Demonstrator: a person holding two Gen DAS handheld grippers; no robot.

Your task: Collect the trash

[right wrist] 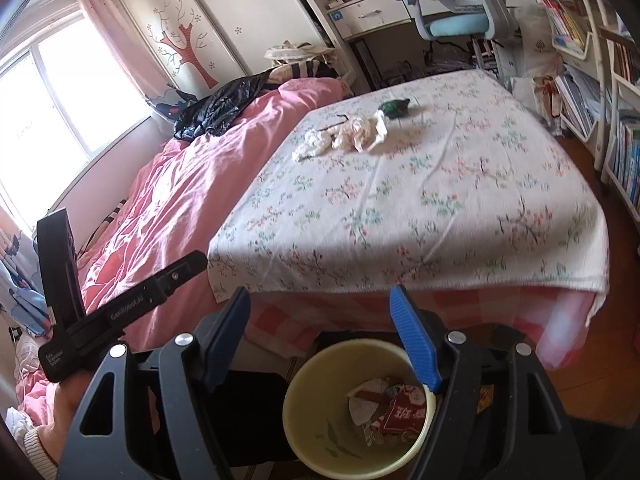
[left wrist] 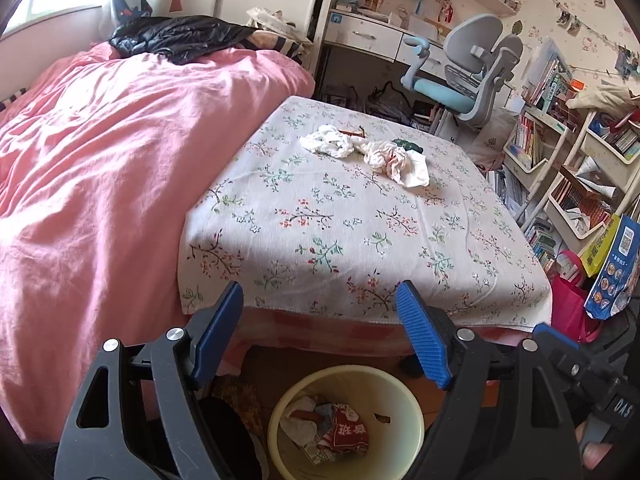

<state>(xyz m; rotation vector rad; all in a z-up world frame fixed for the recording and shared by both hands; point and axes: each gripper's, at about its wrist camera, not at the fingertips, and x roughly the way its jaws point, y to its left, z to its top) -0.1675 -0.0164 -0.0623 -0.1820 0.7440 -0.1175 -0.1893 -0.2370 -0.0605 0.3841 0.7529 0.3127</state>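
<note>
Two crumpled white tissues (left wrist: pixel 326 142) (left wrist: pixel 394 162) and one dark green scrap (left wrist: pixel 408 146) lie together on the floral-clothed counter (left wrist: pixel 360 240), beside a pink bed (left wrist: pixel 100 160). One yellow bin (left wrist: pixel 346 420) on the floor below holds wrappers. Left hand-held gripper (left wrist: pixel 320 336) and right hand-held gripper (right wrist: pixel 320 336) both gape, empty.

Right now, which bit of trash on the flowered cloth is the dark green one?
The small dark green wad, lying farthest back beside the crumpled paper with red marks; the white tissue is pale too.

Both wrist cams are looking fwd and down from just off the floral table's (left wrist: pixel 360 240) near edge, close above the yellow bin (right wrist: pixel 360 412), sharing table, bin, pink bed (left wrist: pixel 100 160).
</note>
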